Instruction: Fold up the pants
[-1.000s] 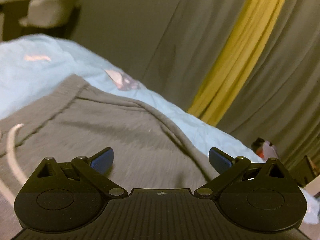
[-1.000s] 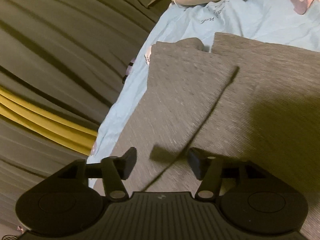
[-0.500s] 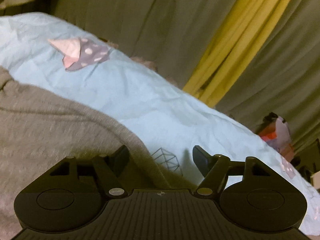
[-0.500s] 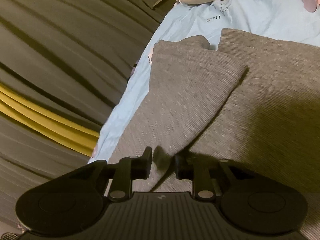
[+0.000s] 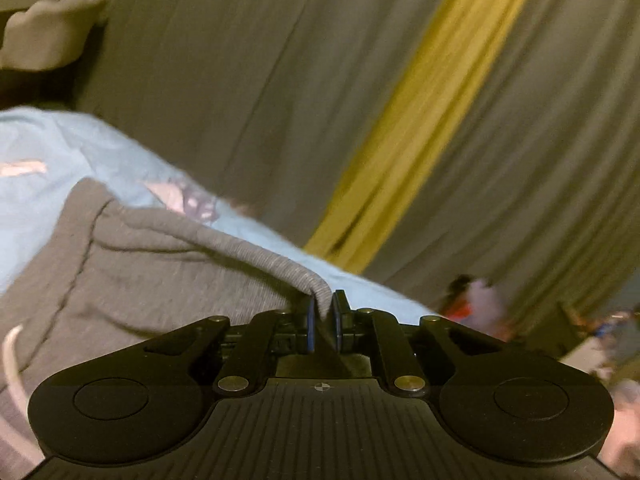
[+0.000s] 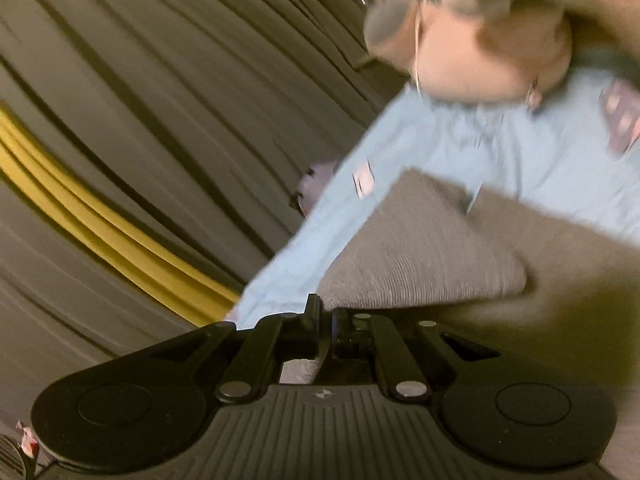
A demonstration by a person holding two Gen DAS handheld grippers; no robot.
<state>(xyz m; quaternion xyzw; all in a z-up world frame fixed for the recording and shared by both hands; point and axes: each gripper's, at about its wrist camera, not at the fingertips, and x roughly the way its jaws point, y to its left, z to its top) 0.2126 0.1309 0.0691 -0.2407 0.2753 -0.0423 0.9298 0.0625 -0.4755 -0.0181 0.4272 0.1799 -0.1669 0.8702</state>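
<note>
Two tongs, both clamped on one pair of grey pants (image 5: pixel 132 280). Left gripper (image 5: pixel 322 322): pads pinched on a raised ridge of the grey knit, edge tented up straight ahead of the tips, rest of the cloth draped down-left of the tongs onto the blue sheet (image 5: pixel 48 148). Right gripper (image 6: pixel 325 322): jaws together on a lower edge of the same garment (image 6: pixel 420 260), fabric fanning out ahead and right of the tips, blue sheet (image 6: pixel 460 148) ahead-left.

Step, as judged: grasp done at two points along one side, lift starting for the first fold. Next move probably needs both tongs raised evenly, cloth kept taut between them, then carried across onto the far half and laid flat before letting go. Risk: knit slipping from a pinch or sagging in the middle.

Count: one pants, one sheet, one grey curtain (image 5: pixel 248 80) with one yellow stripe (image 5: pixel 424 120), one white drawstring (image 5: pixel 10 360) far left of left tongs. Blurry person-shaped form beyond right tongs; details unclear.
</note>
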